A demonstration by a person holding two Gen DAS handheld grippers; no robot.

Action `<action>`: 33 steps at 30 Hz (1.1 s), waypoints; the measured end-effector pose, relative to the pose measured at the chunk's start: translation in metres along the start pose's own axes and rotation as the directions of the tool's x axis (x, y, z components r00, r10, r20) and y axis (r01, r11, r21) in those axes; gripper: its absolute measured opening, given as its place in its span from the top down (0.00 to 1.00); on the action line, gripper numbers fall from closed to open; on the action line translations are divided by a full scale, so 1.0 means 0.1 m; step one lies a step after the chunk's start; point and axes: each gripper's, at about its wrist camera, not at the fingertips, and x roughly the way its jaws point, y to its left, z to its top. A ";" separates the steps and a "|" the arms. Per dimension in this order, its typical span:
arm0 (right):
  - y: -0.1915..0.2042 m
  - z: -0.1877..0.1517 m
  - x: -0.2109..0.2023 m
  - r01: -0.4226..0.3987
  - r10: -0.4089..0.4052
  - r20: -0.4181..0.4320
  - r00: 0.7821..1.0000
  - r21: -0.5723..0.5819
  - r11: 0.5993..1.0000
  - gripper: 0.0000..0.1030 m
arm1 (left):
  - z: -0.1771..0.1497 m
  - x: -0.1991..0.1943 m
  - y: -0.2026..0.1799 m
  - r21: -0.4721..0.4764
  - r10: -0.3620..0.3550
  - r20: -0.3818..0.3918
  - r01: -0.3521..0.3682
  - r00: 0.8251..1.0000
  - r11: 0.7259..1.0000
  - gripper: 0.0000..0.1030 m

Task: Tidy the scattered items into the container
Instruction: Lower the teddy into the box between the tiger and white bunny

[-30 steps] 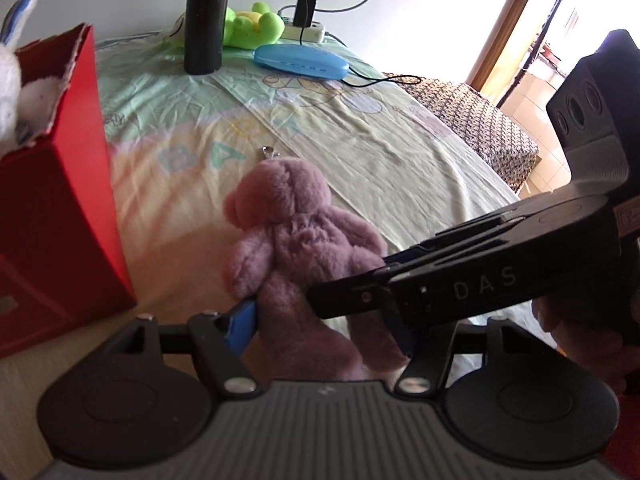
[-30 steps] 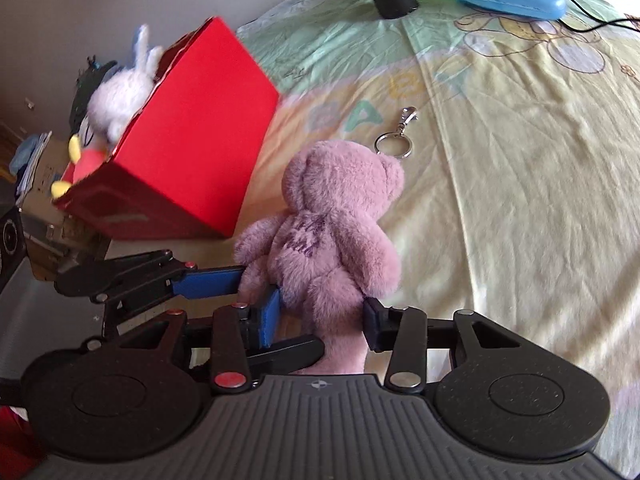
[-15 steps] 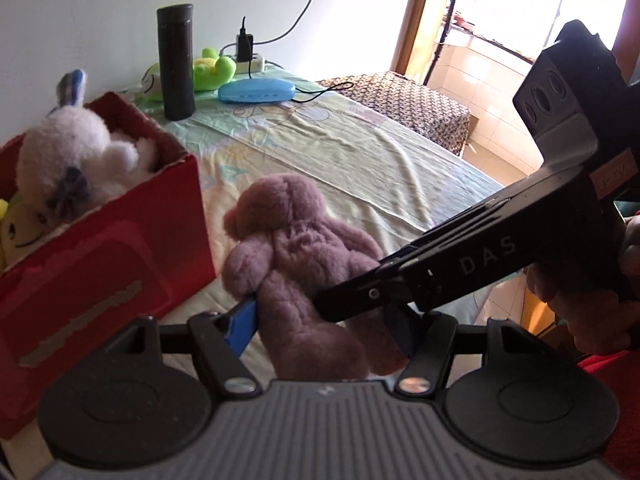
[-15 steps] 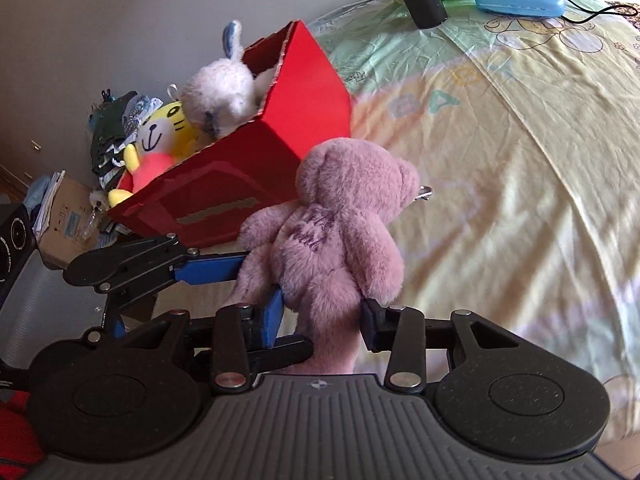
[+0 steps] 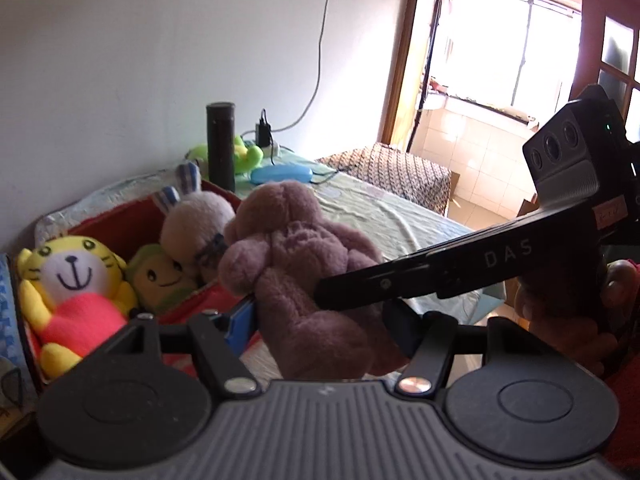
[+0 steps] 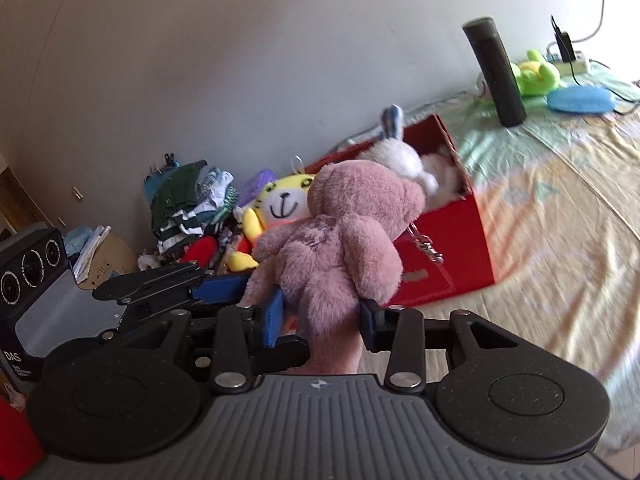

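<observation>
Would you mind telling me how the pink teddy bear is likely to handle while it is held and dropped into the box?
The pink bear looks soft: its plush bulges around the right gripper. Probably light and floppy, since its head sags forward unsupported. Unlikely to slip or break; its keychain may snag the red box.

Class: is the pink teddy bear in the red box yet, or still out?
Out: the pink teddy bear hangs before the red box, clamped by both grippers.
</observation>
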 end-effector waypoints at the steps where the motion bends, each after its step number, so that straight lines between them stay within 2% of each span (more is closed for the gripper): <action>1: 0.05 0.05 0.04 -0.010 0.011 0.013 1.000 -0.015 1.000 0.60 | 0.03 -0.03 0.05 0.000 0.019 0.018 -0.019 1.000 1.000 0.36; 7: 0.26 0.40 0.47 -0.035 0.044 0.079 0.996 -0.111 0.993 0.60 | 0.21 -0.07 0.43 -0.045 0.160 0.086 -0.157 0.983 0.987 0.36; 10: 0.26 0.53 0.70 -0.035 0.046 0.074 0.996 -0.133 0.990 0.59 | 0.22 0.03 0.61 -0.089 0.216 0.092 -0.208 0.972 0.974 0.36; 13: 0.20 0.60 0.93 -0.031 0.037 0.045 0.998 -0.144 0.989 0.59 | 0.18 0.19 0.80 -0.144 0.246 0.066 -0.235 0.967 0.961 0.36; 18: 0.04 0.61 1.29 0.016 -0.019 -0.016 1.000 -0.169 0.985 0.59 | 0.07 0.52 1.00 -0.222 0.280 -0.017 -0.277 0.960 0.935 0.36; 21: -0.11 0.61 1.41 0.015 -0.022 -0.050 0.998 -0.133 0.991 0.59 | 0.02 0.63 1.06 -0.257 0.281 -0.029 -0.279 0.959 0.925 0.35; 24: -0.16 0.63 1.48 0.023 -0.035 -0.079 0.996 -0.143 0.989 0.59 | 0.02 0.76 1.11 -0.271 0.276 -0.063 -0.282 0.959 0.920 0.35; 28: -0.08 0.60 1.61 0.072 -0.097 -0.090 0.991 -0.247 0.966 0.58 | -0.01 0.94 1.15 -0.267 0.288 -0.110 -0.308 0.951 0.913 0.35; 33: -0.16 0.58 1.70 0.059 -0.087 -0.110 0.990 -0.232 0.971 0.58 | -0.06 0.98 1.23 -0.295 0.281 -0.127 -0.307 0.951 0.905 0.32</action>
